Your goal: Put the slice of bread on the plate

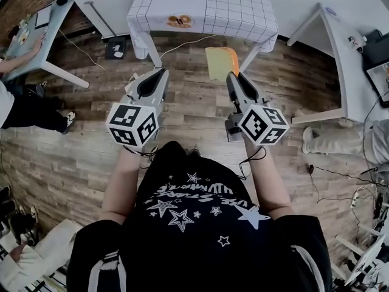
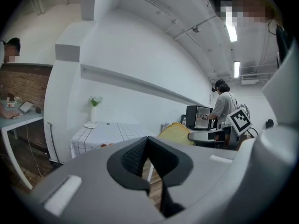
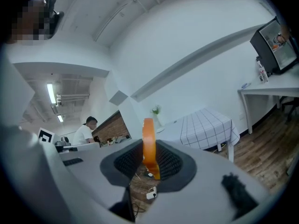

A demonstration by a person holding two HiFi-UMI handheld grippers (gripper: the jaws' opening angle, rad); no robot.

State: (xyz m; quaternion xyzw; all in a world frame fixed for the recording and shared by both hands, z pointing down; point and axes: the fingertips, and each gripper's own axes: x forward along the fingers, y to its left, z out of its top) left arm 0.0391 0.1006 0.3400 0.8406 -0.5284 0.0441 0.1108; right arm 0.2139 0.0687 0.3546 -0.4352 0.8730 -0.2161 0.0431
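Observation:
A slice of bread [image 1: 221, 62] with a yellow face and an orange crust stands upright between the jaws of my right gripper [image 1: 233, 78], which is shut on it. In the right gripper view the bread [image 3: 148, 134] shows edge-on, clamped between the black pads [image 3: 170, 164]. The left gripper view shows that slice [image 2: 176, 133] from the side. My left gripper [image 1: 158, 73] hangs beside it at the same height, shut and holding nothing [image 2: 147, 141]. Both are over the wooden floor, short of the table with the checked cloth [image 1: 231, 8]. A white plate [image 2: 90, 124] lies on that table by a small vase.
An orange-brown item [image 1: 180, 21] lies near the table's front edge. A person sits at a desk on the left [image 1: 18, 102]. A white desk [image 1: 340, 53] stands on the right, and another person [image 2: 226, 108] stands beyond. Cables and a power strip [image 1: 115, 47] lie on the floor.

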